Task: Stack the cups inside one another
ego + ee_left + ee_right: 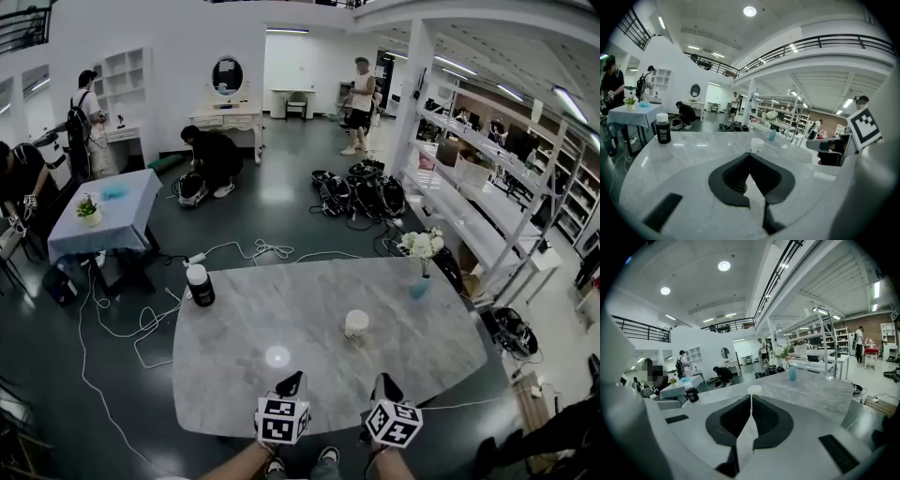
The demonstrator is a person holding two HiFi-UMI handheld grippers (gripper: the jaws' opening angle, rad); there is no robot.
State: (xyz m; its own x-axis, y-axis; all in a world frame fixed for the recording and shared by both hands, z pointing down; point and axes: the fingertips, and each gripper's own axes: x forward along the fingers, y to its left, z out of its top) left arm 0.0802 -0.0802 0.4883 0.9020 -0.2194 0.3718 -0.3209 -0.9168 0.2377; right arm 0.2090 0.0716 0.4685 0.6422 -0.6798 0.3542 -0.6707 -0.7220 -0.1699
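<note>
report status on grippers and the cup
Left hand-held gripper and right hand-held gripper both shut, empty. White cup upright, ahead of both, not touched. Bottle and vase off to the sides.

Tabletop [309, 300] glossy gry marble; cup [356, 323] matt wht paper.

Cups: one white cup [356, 323] in sight, right of the marble table's [281, 309] middle; whether others sit nested inside it cannot be told.
Bottles: one dark bottle [200, 284] with a white cap, at the far left corner.
Vases: one blue vase [420, 287] holding white flowers, by the far right edge.
Grippers: two, the left gripper [291, 382] and the right gripper [386, 384], over the near edge.
Tables: two, counting the cloth-covered table [122, 220] off the left edge.
Potted plants: one potted plant [88, 210], on that table.
People [211, 155]: at least four, beyond the far edge.
</note>
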